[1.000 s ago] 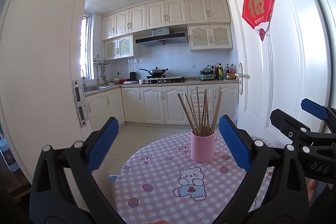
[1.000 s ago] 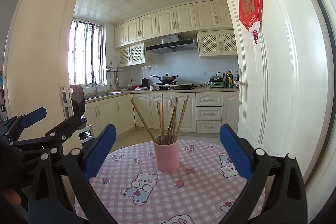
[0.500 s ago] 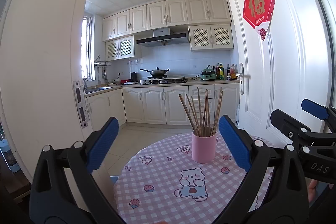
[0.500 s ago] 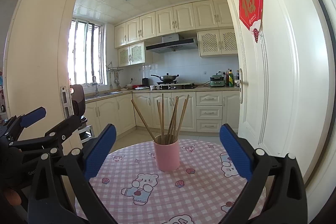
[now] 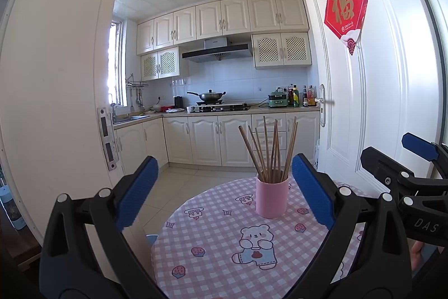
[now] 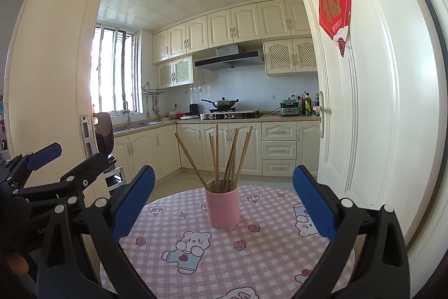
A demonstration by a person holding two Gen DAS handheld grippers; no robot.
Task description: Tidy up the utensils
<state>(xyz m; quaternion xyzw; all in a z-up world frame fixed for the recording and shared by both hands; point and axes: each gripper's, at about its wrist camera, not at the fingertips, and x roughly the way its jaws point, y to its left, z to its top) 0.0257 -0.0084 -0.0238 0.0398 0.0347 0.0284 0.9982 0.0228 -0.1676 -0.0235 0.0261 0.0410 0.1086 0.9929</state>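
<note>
Pink cup (image 5: 272, 196) sitting upright just right of centre in the left wrist view, dead centre in the right one (image 6: 223, 207), parked on the checked counter (image 5: 212, 248) toward its far edge. Chopsticks (image 5: 268, 149) all standing in it, fanned out and leaning on the rim, probably because the cup is wide and nothing packs them tight. No loose utensils anywhere on the cloth, so already looking tidy; could equally be a finished job or a bundle about to get pulled and sorted, can't call it.

Left claw (image 5: 224, 194) spread wide, gripping nothing, cup framed close to its right-hand pad. Right claw (image 6: 224, 201) same deal: released, empty, cup centred between the blue pads. Both held back at the near side, level with each other, likely to keep the cup in sight without bumping those top-heavy sticks.
</note>
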